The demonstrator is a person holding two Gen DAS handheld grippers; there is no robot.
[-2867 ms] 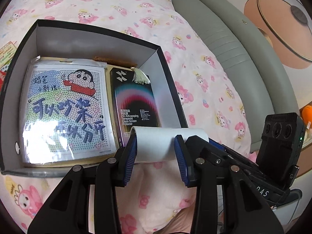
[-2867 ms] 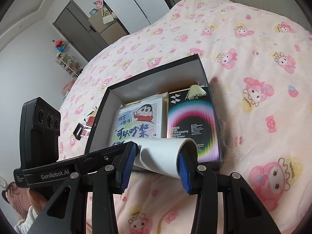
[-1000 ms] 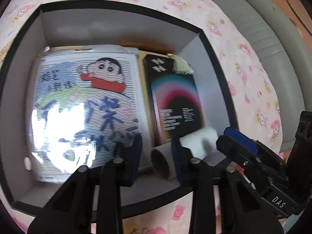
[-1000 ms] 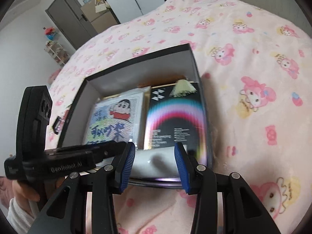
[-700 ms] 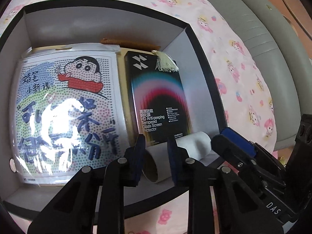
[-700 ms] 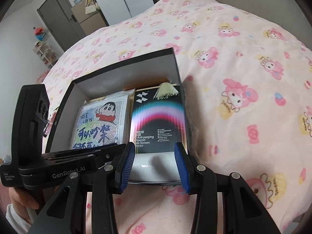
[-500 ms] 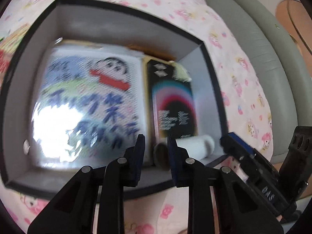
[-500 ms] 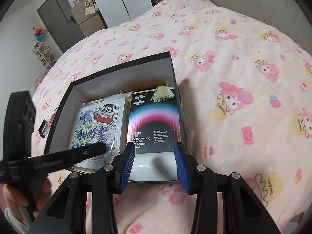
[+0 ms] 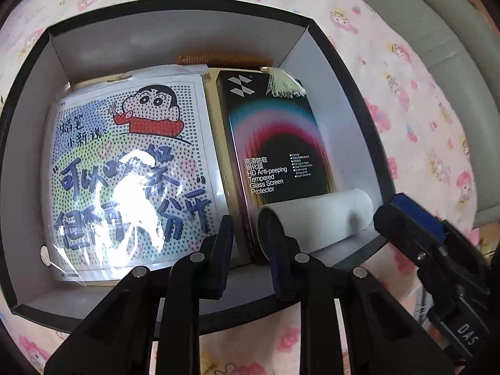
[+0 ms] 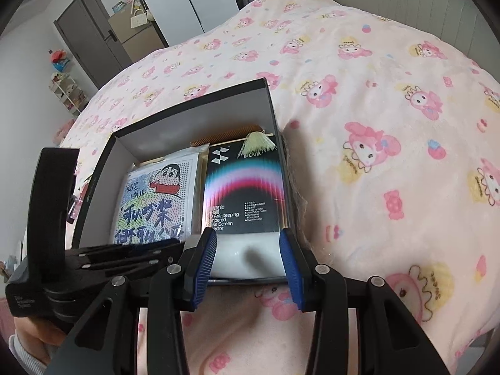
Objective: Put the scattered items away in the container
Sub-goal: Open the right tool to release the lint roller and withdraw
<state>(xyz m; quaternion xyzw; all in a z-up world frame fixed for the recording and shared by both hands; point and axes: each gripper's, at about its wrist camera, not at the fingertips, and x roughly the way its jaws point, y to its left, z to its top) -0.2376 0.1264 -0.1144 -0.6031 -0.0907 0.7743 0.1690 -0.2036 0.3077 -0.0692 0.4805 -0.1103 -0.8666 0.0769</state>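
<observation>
— Where is the white paper roll (image 9: 322, 215) found relative to the jaws?

— It lies inside the black box (image 9: 175, 6), at the 5 o'clock corner. The left gripper (image 9: 250, 243) is seen narrowly parted and empty, its right finger just at the roll's open end. The right gripper (image 10: 248, 265) is spread, the roll (image 10: 247, 256) framed between its blue pads without visible contact.

— What is held in the box?

— A cartoon bead sheet (image 9: 125, 168) at 9 o'clock, a screen protector package (image 9: 275, 143) beside it, a cream tassel (image 9: 284, 82) at 1 o'clock.
</observation>
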